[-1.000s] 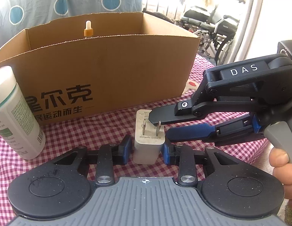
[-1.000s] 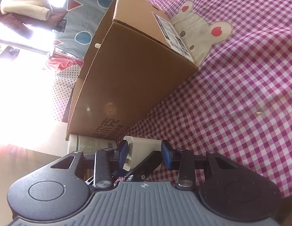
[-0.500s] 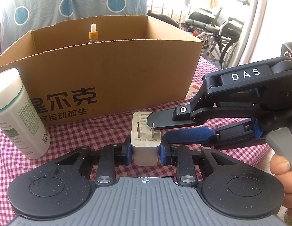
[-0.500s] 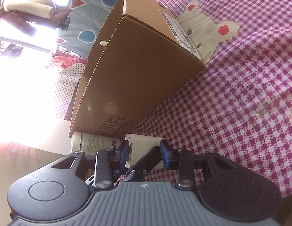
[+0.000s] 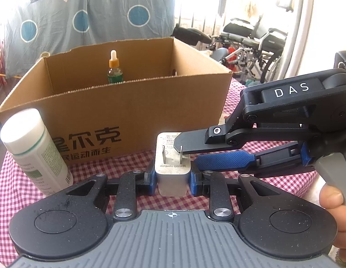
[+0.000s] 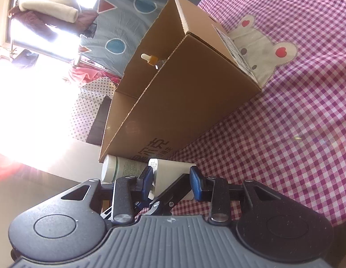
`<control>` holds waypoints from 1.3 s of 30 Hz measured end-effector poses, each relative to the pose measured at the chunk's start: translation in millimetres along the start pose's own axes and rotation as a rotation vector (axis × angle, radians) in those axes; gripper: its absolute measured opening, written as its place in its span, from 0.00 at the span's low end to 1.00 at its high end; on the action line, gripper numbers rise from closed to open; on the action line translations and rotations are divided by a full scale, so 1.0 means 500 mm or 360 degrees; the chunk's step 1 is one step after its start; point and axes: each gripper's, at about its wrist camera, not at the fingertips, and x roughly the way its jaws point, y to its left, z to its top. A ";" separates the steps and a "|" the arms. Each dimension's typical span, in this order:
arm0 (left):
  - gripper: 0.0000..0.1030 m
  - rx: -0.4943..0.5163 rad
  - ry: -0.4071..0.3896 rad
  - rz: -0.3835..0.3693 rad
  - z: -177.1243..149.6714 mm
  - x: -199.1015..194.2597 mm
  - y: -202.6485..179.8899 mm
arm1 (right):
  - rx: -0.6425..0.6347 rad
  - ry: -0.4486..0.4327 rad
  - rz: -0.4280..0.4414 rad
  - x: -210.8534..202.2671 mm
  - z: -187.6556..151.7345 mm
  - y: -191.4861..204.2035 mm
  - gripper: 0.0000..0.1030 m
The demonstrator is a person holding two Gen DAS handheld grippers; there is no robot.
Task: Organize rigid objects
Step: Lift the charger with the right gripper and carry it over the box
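A white wall charger [image 5: 173, 174] with two metal prongs hangs just above the checked tablecloth [image 5: 132, 158]. My left gripper [image 5: 172, 178] is shut on its two sides with the blue pads. From the right, my right gripper [image 5: 188, 154] is shut on the same charger, black upper finger [image 5: 195, 141] on the prong face and blue finger [image 5: 224, 159] under it. In the right wrist view the charger [image 6: 173, 169] sits between the right gripper's [image 6: 171, 179] pads. Behind stands an open cardboard box [image 5: 128, 111] holding a small dropper bottle [image 5: 114, 69].
A tall white bottle [image 5: 36, 151] stands upright left of the charger, in front of the box's left corner. A rabbit patch [image 6: 262, 44] is sewn on the cloth beside the box [image 6: 190, 102]. A thumb [image 5: 333, 198] rests on the right gripper's trigger. Wheelchairs [image 5: 251, 44] are parked beyond the table.
The left pads closed onto the charger's sides. Both grippers then rose together with the charger, so more of the box's inside and the dropper bottle shows.
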 end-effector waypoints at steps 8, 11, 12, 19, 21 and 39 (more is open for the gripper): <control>0.25 0.0043 -0.0156 0.0013 0.097 -0.047 -0.002 | -0.0220 -0.0113 0.0081 -0.050 0.059 0.101 0.39; 0.25 0.0028 -0.0203 0.0012 0.144 -0.043 0.004 | -0.0311 -0.0138 0.0083 -0.058 0.097 0.136 0.39; 0.25 0.0020 -0.0213 0.0012 0.160 -0.038 0.006 | -0.0337 -0.0143 0.0082 -0.058 0.110 0.144 0.39; 0.25 -0.0111 -0.0114 -0.0046 0.245 0.060 0.038 | -0.0434 -0.0084 -0.0028 -0.013 0.237 0.171 0.39; 0.25 -0.0173 -0.0038 -0.0071 0.259 0.100 0.052 | -0.0433 -0.0031 -0.0092 0.019 0.277 0.161 0.39; 0.26 -0.0383 0.0337 -0.0069 0.277 0.264 0.086 | -0.0689 0.0068 -0.0405 0.126 0.372 0.149 0.39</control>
